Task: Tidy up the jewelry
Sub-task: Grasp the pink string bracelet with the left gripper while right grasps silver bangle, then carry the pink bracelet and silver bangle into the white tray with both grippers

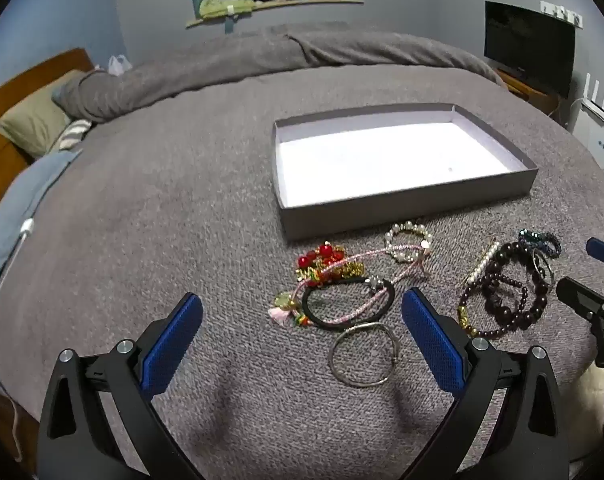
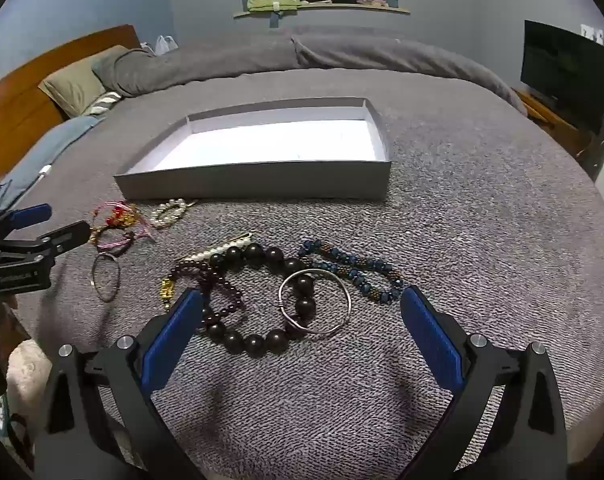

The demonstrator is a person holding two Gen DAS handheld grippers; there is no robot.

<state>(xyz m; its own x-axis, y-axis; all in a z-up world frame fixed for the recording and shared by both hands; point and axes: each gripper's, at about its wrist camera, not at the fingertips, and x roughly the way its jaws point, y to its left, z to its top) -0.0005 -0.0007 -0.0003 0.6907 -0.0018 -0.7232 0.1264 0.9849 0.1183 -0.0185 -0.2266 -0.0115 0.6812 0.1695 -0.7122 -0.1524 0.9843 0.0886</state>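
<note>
A shallow grey box (image 1: 406, 204) with a white inside lies on the grey bedspread; it also shows in the right wrist view (image 2: 254, 184). Jewelry lies in front of it. My left gripper (image 1: 302, 312) is open over a black hair tie (image 1: 348, 306), a pink cord (image 1: 366, 276), a red and gold charm (image 1: 326, 264), a pearl bracelet (image 1: 408, 240) and a silver bangle (image 1: 364, 354). My right gripper (image 2: 302, 308) is open over a dark large-bead bracelet (image 2: 258, 340), a silver ring bangle (image 2: 314, 304), a dark red bead string (image 2: 222, 292), a blue beaded bracelet (image 2: 354, 270) and a pearl hair clip (image 2: 218, 252).
The bed carries a rolled grey duvet (image 1: 262, 60) at the back and pillows (image 1: 34, 120) by a wooden headboard (image 1: 6, 92) on the left. A dark TV (image 2: 562, 68) stands at the right. A white cable (image 1: 26, 228) lies at the left bed edge.
</note>
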